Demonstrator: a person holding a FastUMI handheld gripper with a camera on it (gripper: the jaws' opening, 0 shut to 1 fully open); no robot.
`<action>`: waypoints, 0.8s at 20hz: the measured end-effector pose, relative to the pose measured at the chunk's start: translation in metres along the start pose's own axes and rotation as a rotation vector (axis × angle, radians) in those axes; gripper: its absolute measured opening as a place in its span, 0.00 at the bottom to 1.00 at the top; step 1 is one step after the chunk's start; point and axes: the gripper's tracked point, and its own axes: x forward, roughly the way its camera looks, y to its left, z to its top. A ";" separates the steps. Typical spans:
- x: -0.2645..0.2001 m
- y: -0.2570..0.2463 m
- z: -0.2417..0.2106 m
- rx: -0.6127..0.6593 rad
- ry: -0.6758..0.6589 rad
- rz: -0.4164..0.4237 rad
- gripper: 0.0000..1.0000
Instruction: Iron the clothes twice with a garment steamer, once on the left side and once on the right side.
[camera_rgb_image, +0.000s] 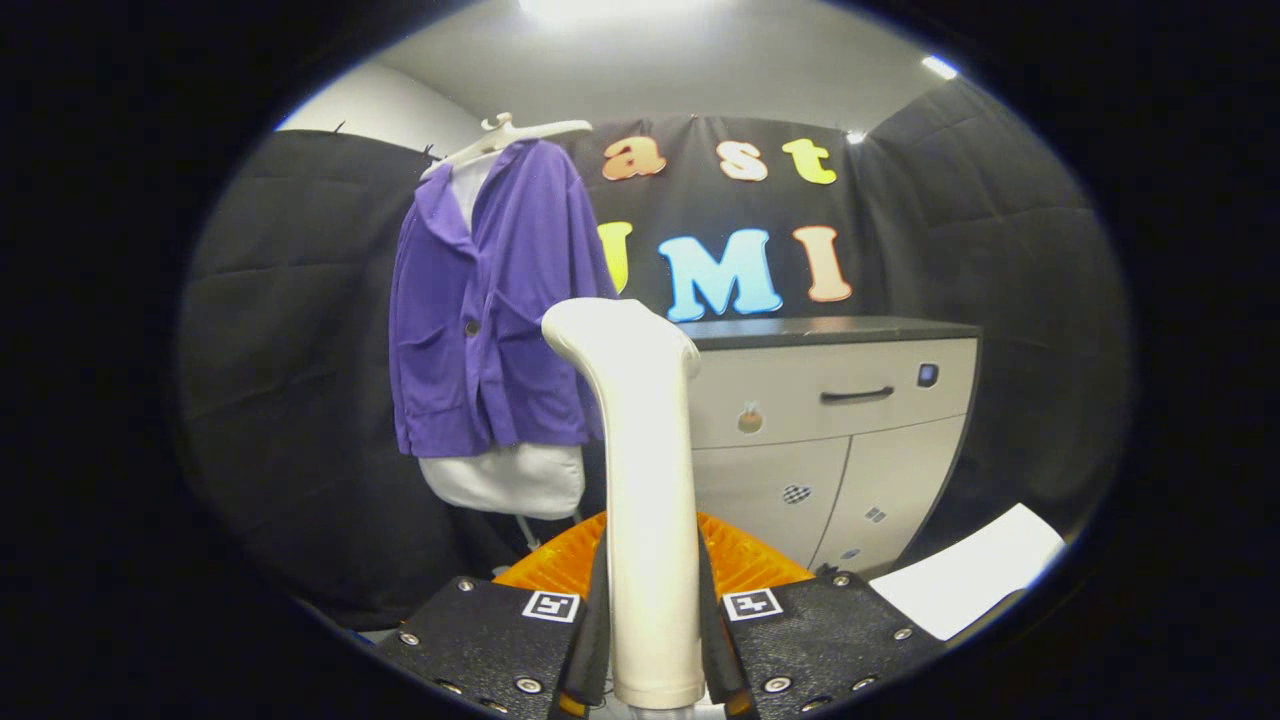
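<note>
A: What do we see of the hand-held gripper at this moment?

B: We see its two fingers close together, and both of them press on the handle of the garment steamer. The steamer stands upright between them, and its bent head, at the top, points to the left, toward the clothes.

A: Where are the clothes?

B: We find a purple jacket on the far left, beyond the fingers. It hangs on a white hanger in front of the black wall of the booth. Under the jacket there is a white garment; its collar shows at the neck and its hem comes out below the purple one. The steamer head is near the jacket's right edge in our view, but we cannot tell if it touches the cloth.

A: What else is around?

B: To the far right stands a pale cabinet with a dark top, one drawer with a dark handle and two doors below. On its front we see some small stickers, too small to tell what they show. An orange ribbed part lies just behind the fingers, and a white sheet lies near us on the right.

A: Can we read any writing?

B: Each finger carries a square black-and-white marker, a pattern without words. We find no brand name on the steamer.
</note>
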 end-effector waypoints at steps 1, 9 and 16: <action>-0.003 -0.015 0.011 -0.015 -0.030 -0.015 0.38; -0.048 -0.070 0.082 0.022 -0.179 0.004 0.37; -0.064 -0.080 0.095 0.033 -0.199 -0.011 0.37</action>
